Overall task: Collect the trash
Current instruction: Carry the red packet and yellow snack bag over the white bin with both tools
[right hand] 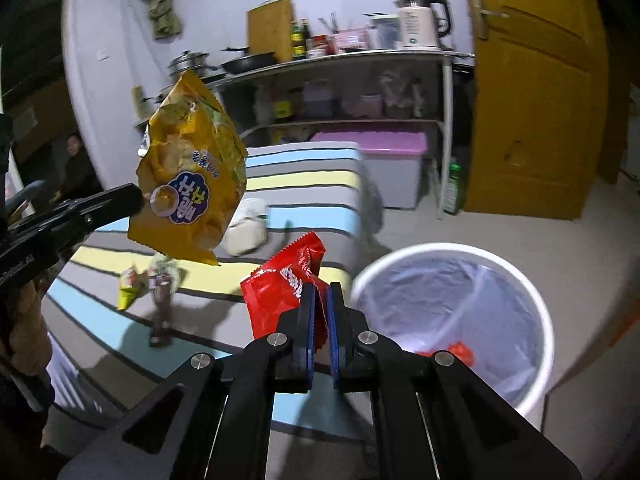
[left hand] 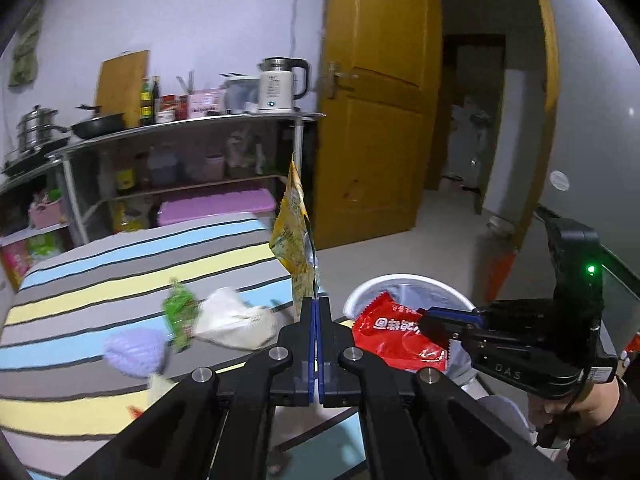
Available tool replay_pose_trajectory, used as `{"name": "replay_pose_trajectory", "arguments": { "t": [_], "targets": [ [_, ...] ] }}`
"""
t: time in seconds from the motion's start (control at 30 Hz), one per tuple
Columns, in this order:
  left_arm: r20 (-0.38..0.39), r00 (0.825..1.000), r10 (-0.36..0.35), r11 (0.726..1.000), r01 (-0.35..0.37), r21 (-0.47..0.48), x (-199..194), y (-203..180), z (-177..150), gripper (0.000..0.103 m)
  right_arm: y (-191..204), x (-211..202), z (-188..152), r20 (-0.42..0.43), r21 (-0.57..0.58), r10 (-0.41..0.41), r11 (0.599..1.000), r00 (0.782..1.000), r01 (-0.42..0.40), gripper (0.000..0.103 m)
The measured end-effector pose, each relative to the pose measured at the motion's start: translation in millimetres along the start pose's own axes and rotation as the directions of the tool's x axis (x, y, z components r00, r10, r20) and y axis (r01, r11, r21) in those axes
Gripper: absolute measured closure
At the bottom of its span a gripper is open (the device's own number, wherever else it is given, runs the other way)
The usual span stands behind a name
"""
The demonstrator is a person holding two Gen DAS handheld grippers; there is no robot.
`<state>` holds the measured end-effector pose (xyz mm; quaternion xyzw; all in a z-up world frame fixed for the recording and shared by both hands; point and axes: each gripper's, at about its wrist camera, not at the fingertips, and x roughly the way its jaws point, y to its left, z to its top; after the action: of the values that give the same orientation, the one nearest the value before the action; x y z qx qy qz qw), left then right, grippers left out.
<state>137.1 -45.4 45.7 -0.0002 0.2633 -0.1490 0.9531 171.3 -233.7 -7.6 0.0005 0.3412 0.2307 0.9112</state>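
Note:
My left gripper [left hand: 316, 300] is shut on a yellow chip bag [left hand: 294, 224] and holds it up above the striped bed [left hand: 120, 280]. The same bag [right hand: 192, 176] hangs from the left gripper [right hand: 138, 200] in the right wrist view. My right gripper [right hand: 320, 292] is shut on a red snack wrapper [right hand: 280, 284] beside the white trash bin [right hand: 536, 304]. In the left wrist view the red wrapper [left hand: 396, 332] hangs at the bin's rim [left hand: 360, 292] in the right gripper [left hand: 424, 320]. A red piece [right hand: 460, 352] lies inside the lined bin.
On the bed lie a white crumpled bag [left hand: 232, 320], a green wrapper [left hand: 182, 312], a lilac knitted item [left hand: 136, 348], a small yellow-green packet [right hand: 128, 284] and a brown wrapper [right hand: 160, 288]. A metal kitchen shelf [left hand: 180, 132], a purple-lidded box [right hand: 372, 144] and a yellow door [left hand: 372, 100] stand behind.

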Motion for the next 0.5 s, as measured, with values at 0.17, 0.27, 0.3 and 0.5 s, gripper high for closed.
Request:
{"name": "replay_pose_trajectory", "arguments": {
  "t": [0.17,0.27,0.3,0.5],
  "targets": [
    [-0.013,0.998,-0.066,0.997,0.066,0.032,20,-28,7,0.103,-30,-9,-4,0.004,0.057,-0.058,0.997,0.998,0.058,0.097],
    [-0.027,0.995,-0.096,0.994,0.097,0.047,33,-41,9,0.103,-45,-12,-7,0.000,0.086,-0.087,0.993,0.996,0.086,0.097],
    [-0.032,0.994,-0.105,0.993,0.107,0.052,37,-46,9,0.103,-51,-12,-8,-0.003,0.095,-0.094,0.991,0.996,0.094,0.097],
    [-0.072,0.985,-0.155,0.985,0.160,0.066,61,-66,6,0.103,-75,-9,-18,-0.031,0.136,-0.119,0.983,0.992,0.123,0.097]
  ]
}}
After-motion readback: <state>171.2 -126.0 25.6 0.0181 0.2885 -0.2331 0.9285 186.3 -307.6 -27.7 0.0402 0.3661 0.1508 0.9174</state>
